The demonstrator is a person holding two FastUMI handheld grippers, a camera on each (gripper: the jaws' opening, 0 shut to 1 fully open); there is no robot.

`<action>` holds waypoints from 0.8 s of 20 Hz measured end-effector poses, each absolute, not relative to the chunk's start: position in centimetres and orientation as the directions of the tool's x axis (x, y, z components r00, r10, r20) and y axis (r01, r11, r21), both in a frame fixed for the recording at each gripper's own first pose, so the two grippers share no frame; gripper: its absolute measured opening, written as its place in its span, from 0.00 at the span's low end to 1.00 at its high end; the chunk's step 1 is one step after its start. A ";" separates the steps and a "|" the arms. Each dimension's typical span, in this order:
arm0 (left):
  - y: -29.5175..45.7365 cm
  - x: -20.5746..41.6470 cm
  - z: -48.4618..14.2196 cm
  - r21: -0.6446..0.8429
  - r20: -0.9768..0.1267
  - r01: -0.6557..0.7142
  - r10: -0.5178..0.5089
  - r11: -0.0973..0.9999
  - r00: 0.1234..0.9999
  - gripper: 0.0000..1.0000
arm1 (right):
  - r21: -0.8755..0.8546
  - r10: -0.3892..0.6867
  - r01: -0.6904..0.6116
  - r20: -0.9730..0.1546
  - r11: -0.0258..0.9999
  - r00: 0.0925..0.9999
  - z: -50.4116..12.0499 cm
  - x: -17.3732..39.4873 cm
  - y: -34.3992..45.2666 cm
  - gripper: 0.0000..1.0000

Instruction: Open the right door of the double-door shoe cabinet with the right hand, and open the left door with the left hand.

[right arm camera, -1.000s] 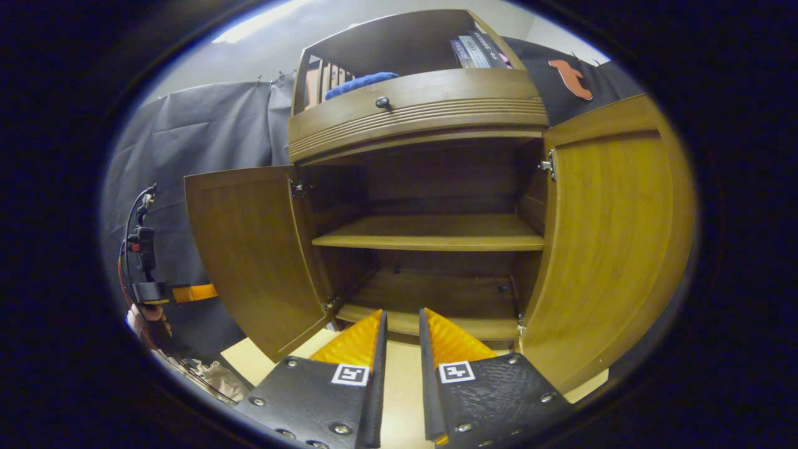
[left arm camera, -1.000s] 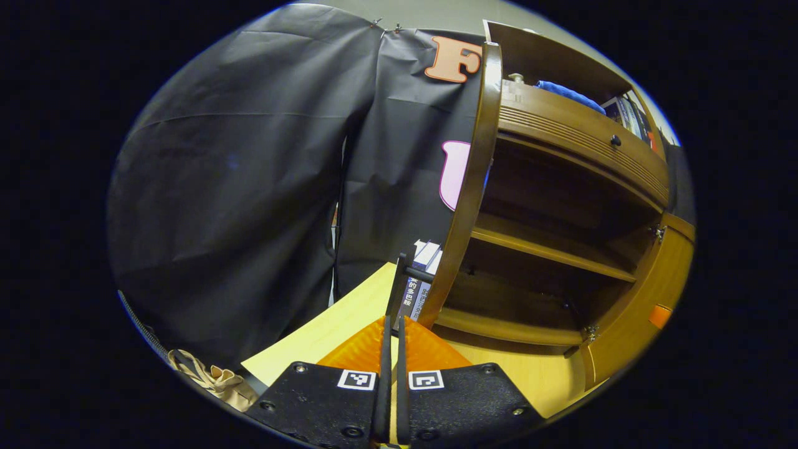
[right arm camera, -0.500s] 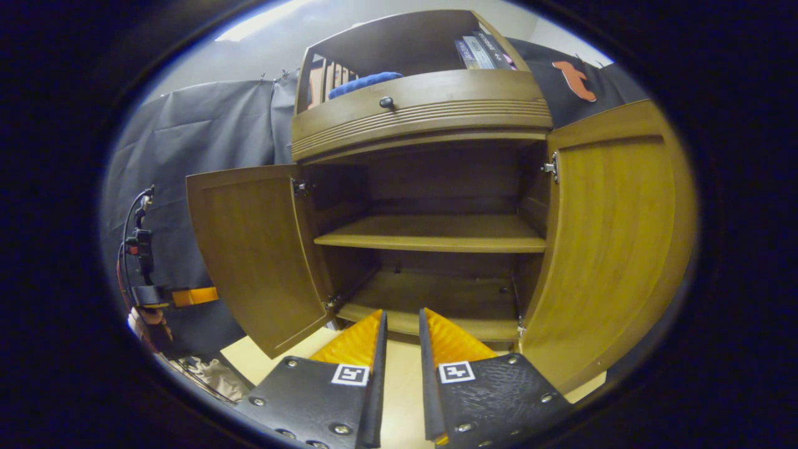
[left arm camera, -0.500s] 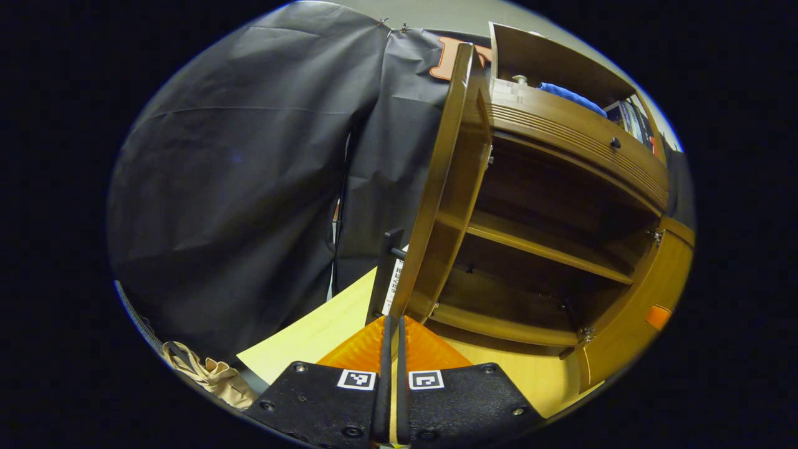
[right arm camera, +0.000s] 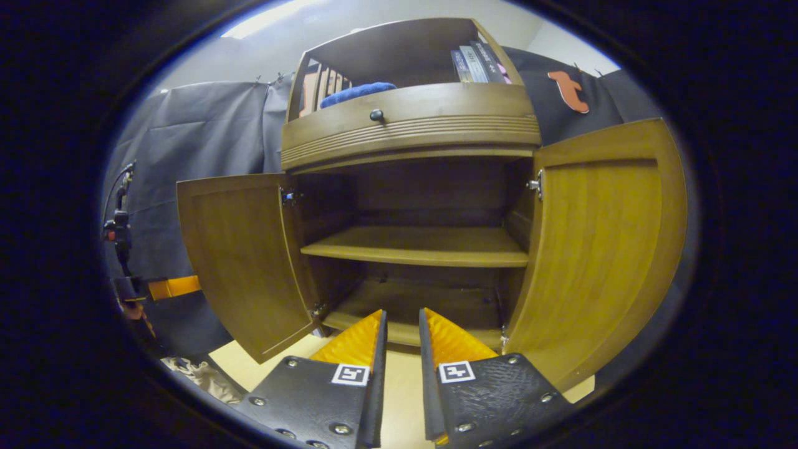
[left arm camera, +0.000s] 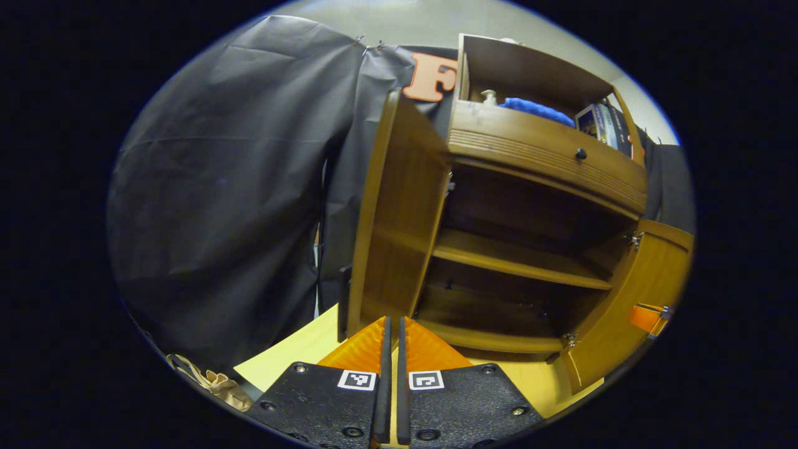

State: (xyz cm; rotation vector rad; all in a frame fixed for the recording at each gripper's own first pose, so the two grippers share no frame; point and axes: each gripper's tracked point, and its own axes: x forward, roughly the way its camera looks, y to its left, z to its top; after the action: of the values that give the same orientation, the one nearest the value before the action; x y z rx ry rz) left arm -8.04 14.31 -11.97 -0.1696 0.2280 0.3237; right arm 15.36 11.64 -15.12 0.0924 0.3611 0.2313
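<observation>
1. Shoe cabinet [right arm camera: 411,125] stands on a pale yellow surface [right arm camera: 399,399], both lower doors swung wide — the left door [right arm camera: 240,262] and the right door [right arm camera: 598,249] each angled outward on their hinges.
2. Inside, a middle shelf [right arm camera: 418,246] spans the dark interior; the drawer above carries a small round knob [right arm camera: 376,115].
3. Left tongs [left arm camera: 391,324] are clenched on nothing, their tips just before the left door's edge [left arm camera: 399,218] (touching or not, one cannot tell).
4. Right tongs [right arm camera: 402,324] sit slightly parted and grasp nothing — low, in front of the open cabinet.
</observation>
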 end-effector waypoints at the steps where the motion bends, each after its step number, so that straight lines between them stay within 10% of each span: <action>1: 13.6 -7.5 -10.8 -0.131 -0.224 -0.310 0.277 0.942 0.934 0.00 | 0.126 0.235 -0.204 -0.326 0.971 0.916 -14.5 15.4 11.6 0.26; 2: 12.7 -6.8 -9.6 -0.134 -0.201 -0.285 0.256 0.949 0.946 0.14 | 0.123 0.228 -0.199 -0.310 0.972 0.923 -13.7 15.5 11.4 0.26; 3: 11.9 -6.2 -8.4 -0.136 -0.176 -0.259 0.234 0.956 0.956 0.00 | 0.121 0.221 -0.194 -0.294 0.974 0.930 -13.0 15.6 11.3 0.26; 16: -1.6 -1.9 0.9 -0.093 0.015 0.097 -0.096 0.991 0.995 0.05 | 0.054 0.096 -0.090 -0.115 0.994 0.989 -2.0 15.6 10.2 0.26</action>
State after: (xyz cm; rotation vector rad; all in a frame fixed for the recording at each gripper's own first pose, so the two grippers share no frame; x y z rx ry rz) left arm -1.88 -1.65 0.92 -0.0934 -0.0105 -0.0968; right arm 15.57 10.21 -2.05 0.0491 0.1174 0.0936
